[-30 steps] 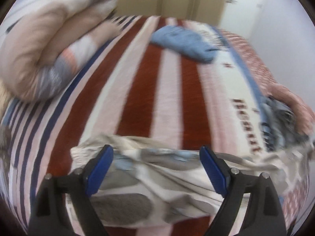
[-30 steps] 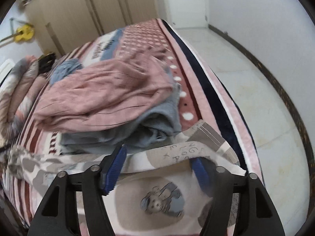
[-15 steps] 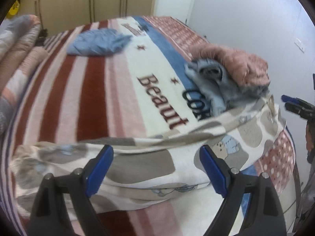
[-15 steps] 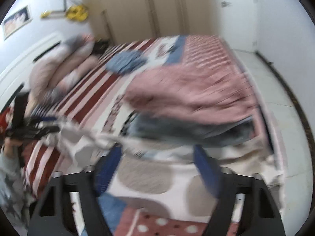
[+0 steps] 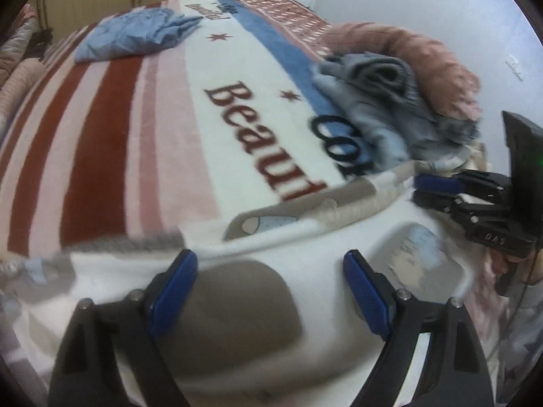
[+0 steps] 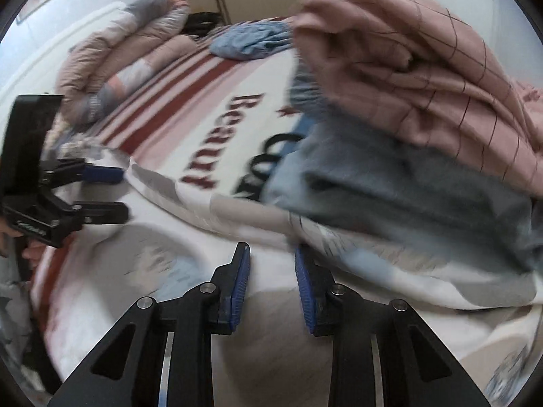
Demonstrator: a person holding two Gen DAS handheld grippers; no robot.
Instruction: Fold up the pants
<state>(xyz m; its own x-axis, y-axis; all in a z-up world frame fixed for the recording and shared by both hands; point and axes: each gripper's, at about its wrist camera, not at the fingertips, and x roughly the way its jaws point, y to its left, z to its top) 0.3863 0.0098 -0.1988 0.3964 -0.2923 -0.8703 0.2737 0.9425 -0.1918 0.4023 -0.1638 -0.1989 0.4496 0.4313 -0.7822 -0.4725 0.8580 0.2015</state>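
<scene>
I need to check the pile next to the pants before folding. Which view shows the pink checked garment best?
The right wrist view: the pink checked garment fills its upper right, grid lines and folds visible, lying on a grey-blue garment. The left wrist view shows it only as a small, blurred lump at the bed's far right edge.

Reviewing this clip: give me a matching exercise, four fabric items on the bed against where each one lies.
Items:
1. patterned pants
2. pink checked garment
3. grey-blue garment
4. light blue cloth

Places:
A. directly beneath the pink checked one
B. alone at the far end of the bed
C. top of the pile
D. spread along the near edge, under both grippers

Pairs: 1-D, 2-C, 3-A, 4-B
</scene>
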